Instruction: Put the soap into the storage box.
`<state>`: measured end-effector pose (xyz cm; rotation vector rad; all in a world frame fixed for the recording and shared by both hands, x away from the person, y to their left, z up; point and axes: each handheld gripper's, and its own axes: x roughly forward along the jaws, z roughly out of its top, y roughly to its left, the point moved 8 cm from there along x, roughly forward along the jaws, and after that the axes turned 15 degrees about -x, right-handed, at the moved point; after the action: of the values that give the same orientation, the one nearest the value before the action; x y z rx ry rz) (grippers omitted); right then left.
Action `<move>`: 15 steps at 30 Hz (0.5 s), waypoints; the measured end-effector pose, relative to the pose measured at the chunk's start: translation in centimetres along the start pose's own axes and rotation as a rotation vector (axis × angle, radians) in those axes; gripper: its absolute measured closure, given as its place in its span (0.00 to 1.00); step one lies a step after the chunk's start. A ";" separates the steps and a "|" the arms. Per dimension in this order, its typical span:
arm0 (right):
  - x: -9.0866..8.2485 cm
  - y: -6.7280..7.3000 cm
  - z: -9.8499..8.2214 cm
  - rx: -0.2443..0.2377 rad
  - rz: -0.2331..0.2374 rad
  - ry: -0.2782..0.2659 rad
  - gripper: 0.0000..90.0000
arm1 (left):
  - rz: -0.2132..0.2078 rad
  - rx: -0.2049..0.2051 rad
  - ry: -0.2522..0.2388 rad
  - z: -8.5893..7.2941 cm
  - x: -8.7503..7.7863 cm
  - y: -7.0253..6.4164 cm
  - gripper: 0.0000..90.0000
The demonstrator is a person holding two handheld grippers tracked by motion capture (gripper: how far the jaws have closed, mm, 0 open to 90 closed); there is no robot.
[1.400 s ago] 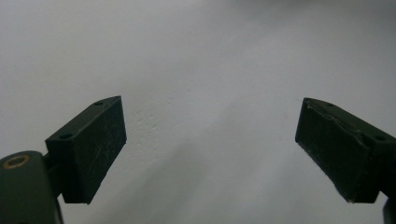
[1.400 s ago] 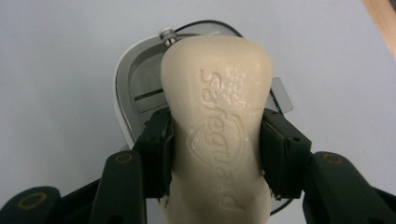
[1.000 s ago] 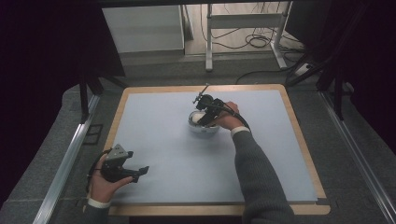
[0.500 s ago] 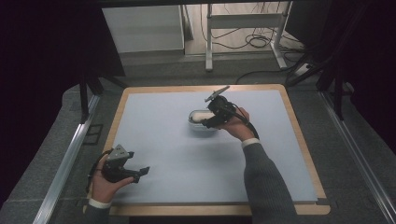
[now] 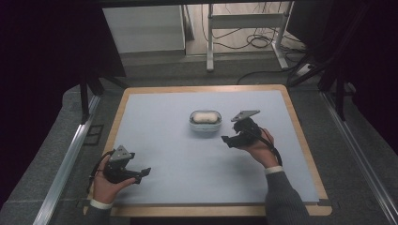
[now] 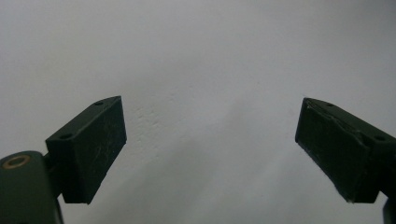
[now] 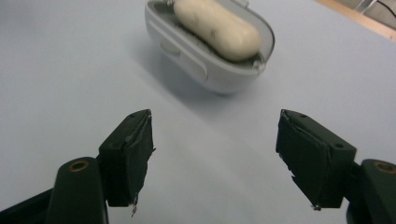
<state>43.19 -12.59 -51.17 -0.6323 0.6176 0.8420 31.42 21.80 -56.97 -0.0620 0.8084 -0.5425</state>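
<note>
A small grey-white container (image 5: 205, 124) stands near the middle of the pale blue table (image 5: 187, 161). A cream oblong piece (image 5: 204, 116) lies inside it. In the right gripper view the container (image 7: 187, 53) and the cream piece (image 7: 217, 28) sit ahead of the jaws, clear of them. My right gripper (image 5: 228, 139) hovers just right of the container. Its jaws have just been opening, and the right gripper (image 7: 215, 154) is open with nothing between its pads. My left gripper (image 5: 143, 174) rests at the front left, and the left gripper (image 6: 210, 140) is open over bare table.
A wooden border (image 5: 206, 88) frames the table top. Metal rails (image 5: 70, 154) run along both sides. Behind the table, a frame's legs (image 5: 210, 42) and loose cables (image 5: 256, 42) lie on the floor.
My right gripper has drawn back from over the container, toward the right and the near side, with its jaws wider apart. The container stays in place. The left gripper has not moved.
</note>
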 end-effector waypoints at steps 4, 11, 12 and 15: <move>-0.8 0.8 -2.8 0.026 -0.016 -0.010 0.29 | 0.006 0.004 0.007 -0.1 0.1 0.0 0.10; -1.6 1.3 -6.3 0.081 -0.032 -0.014 0.28 | 0.010 0.003 0.008 -0.1 0.3 0.0 0.10; -1.6 1.3 -6.7 0.084 -0.033 -0.009 0.28 | 0.009 0.004 0.008 -0.1 0.3 0.0 0.10; -1.6 1.1 -7.0 0.091 -0.043 0.001 0.28 | 0.011 0.004 0.009 -0.1 0.3 0.0 0.10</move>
<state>39.76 -17.81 -54.95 -0.5620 0.6372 0.7692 31.56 21.63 -57.25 -0.0511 0.8161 -0.5346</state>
